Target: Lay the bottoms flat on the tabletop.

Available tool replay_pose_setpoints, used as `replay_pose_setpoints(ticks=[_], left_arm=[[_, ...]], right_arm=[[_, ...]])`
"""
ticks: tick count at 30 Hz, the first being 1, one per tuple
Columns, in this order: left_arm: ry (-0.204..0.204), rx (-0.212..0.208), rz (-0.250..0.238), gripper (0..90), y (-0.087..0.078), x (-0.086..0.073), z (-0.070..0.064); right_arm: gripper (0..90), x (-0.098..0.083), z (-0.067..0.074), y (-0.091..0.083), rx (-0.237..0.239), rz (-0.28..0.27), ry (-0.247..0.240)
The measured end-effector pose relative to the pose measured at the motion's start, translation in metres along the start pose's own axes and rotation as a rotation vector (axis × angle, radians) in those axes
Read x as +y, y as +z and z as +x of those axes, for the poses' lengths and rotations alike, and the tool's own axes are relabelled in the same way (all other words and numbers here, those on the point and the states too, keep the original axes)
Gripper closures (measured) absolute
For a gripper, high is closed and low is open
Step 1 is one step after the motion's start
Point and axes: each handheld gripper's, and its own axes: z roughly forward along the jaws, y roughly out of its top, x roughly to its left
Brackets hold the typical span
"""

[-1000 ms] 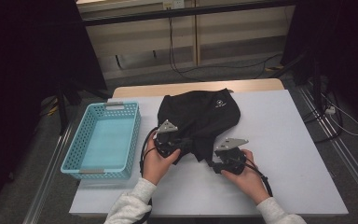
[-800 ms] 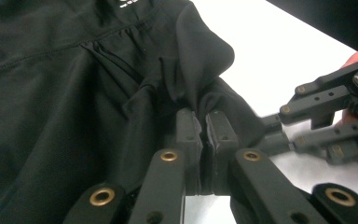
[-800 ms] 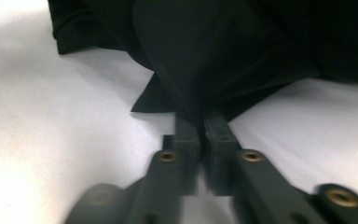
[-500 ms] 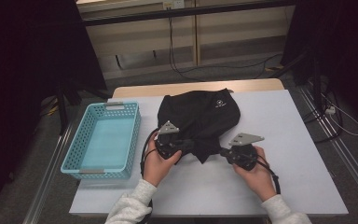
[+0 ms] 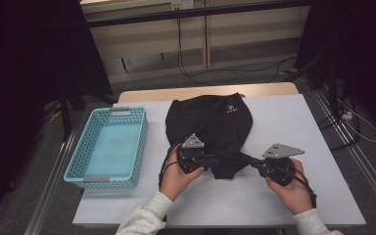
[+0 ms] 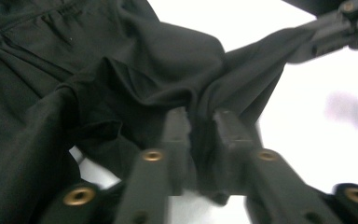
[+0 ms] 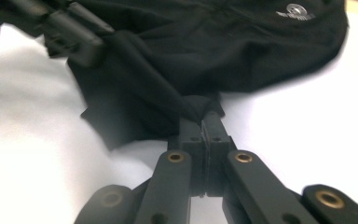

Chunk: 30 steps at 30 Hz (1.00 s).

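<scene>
Pinching black garment [image 5: 220,122] w/ right gripper [image 5: 255,163], left gripper [image 5: 211,160] loosening

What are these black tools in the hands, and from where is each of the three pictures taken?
A person sits at a white table and holds a hand tool with two jaws in each hand. The high view looks down from above: the left gripper and the right gripper both meet the near edge of a black garment with a small white logo. A light blue basket stands to the left of it. The other two pictures come from cameras riding on the tools. In the right gripper view its jaws are shut on a pinch of the cloth. In the left gripper view the jaws have just been opening, with a fold of cloth between them.
</scene>
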Motion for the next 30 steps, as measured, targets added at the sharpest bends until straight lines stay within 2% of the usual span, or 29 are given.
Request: replay_pose_setpoints(ticks=[4, 7, 11, 18, 22, 24, 30], left_arm=[[-0.010, 0.017, -0.004, 49.7, -0.002, -0.001, 0.002], [-0.010, 0.033, -0.002, 45.0, -0.003, -0.002, 0.003], [-0.013, 0.048, -0.005, 41.2, -0.007, -0.003, 0.007], [-0.044, 0.082, -0.025, 39.9, -0.018, -0.006, 0.016], [-0.035, 0.129, -0.016, 42.5, -0.022, -0.009, 0.022], [-0.042, 0.142, -0.005, 47.2, -0.023, -0.012, 0.026], [-0.063, 0.191, 0.001, 46.9, -0.027, -0.016, 0.036]], right_arm=[[90.0, -0.005, -0.009, -0.007, -0.013, -0.002, 0.034], [90.0, -0.011, -0.013, -0.009, -0.015, 0.023, 0.040], [90.0, -0.014, -0.015, -0.015, -0.001, 0.022, 0.049], [90.0, -0.019, -0.010, -0.024, 0.021, 0.018, 0.036], [90.0, -0.022, -0.008, -0.032, 0.016, 0.015, 0.041], [90.0, -0.026, -0.009, -0.037, 0.007, 0.023, 0.041], [87.7, -0.031, -0.014, -0.038, 0.000, 0.025, 0.038]])
